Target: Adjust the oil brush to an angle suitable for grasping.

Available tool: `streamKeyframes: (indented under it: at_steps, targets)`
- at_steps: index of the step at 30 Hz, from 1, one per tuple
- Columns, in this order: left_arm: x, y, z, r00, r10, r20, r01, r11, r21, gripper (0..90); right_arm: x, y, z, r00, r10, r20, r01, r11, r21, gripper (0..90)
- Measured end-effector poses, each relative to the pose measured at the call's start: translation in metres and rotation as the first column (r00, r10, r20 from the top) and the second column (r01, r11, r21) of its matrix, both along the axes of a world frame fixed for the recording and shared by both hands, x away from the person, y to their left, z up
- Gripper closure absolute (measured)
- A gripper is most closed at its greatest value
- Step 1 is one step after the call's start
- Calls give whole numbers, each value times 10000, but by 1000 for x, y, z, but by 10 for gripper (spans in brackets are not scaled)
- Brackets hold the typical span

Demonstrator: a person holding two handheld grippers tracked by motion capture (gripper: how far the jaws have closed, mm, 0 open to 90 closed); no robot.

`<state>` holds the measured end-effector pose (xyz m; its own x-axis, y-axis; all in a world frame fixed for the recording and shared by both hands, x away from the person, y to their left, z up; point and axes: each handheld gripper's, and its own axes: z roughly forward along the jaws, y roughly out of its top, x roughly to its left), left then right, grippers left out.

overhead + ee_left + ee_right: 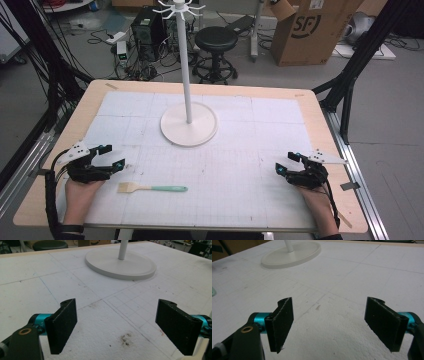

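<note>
Left gripper [111, 156] at left edge of worktop [300, 100], jaws wide apart, empty. Right gripper [286, 163] at right edge, jaws likewise spread, empty. Brush [152, 188] flat on white mat, just right of left gripper, bristles toward it, green handle pointing right. White stand [188, 124] upright beyond, well apart from brush.

Risks: thin, low handle may slip from jaws or be pushed along mat; pinch near one end lets brush tilt; tall stand may tip if bumped.

The brush [152, 188] lies on the mat [240, 175], before the stand [189, 125], nearer the left gripper [111, 157].
</note>
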<state>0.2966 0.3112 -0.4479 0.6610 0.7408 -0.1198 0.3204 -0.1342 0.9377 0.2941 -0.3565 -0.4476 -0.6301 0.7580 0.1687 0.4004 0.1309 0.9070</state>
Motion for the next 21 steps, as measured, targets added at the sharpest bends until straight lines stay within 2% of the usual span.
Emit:
streamKeyframes:
  at_steps: [5, 10, 13, 15, 16, 18, 19, 20, 21]
  targets:
    - [0, 0, 0, 10000, -62, 39, 62, 10000, 58, 177, 0, 0, 0, 10000, 20, 15, -20, 10000, -57, 228]
    - [1, 1, 0, 9999, -125, -85, 124, 9999, -102, 196, 1, 0, 0, 10000, 9, -77, -10, 10000, -33, 228]
    - [1, 0, 1, 9999, -127, -24, 127, 9999, 7, 197, 0, 1, 0, 10000, 40, -52, -40, 10000, -76, 228]
    - [0, 0, 1, 9998, -105, -159, 106, 9999, 78, 209, 0, 1, 0, 10000, 50, -70, -51, 10000, -73, 229]
    - [-1, 0, 2, 9998, -121, -182, 122, 9999, 48, 211, 0, 1, 0, 10000, 52, -68, -52, 10000, -74, 230]
    - [-3, 1, 5, 9998, -199, 19, 199, 9998, -51, 223, 0, 1, 0, 9999, 30, -107, -30, 10000, -69, 230]
    - [-6, 0, 8, 9993, -284, 240, 291, 9992, -285, 251, 1, 1, 0, 9999, 33, -128, -34, 10000, -61, 231]
    - [-6, 0, 8, 9993, -284, 240, 291, 9992, -285, 272, 1, 1, 0, 9999, 33, -128, -34, 10000, -61, 231]
    - [-9, -3, 11, 9984, -462, 336, 481, 9971, -595, 293, 1, 1, 0, 10000, 55, -73, -56, 9999, -96, 231]
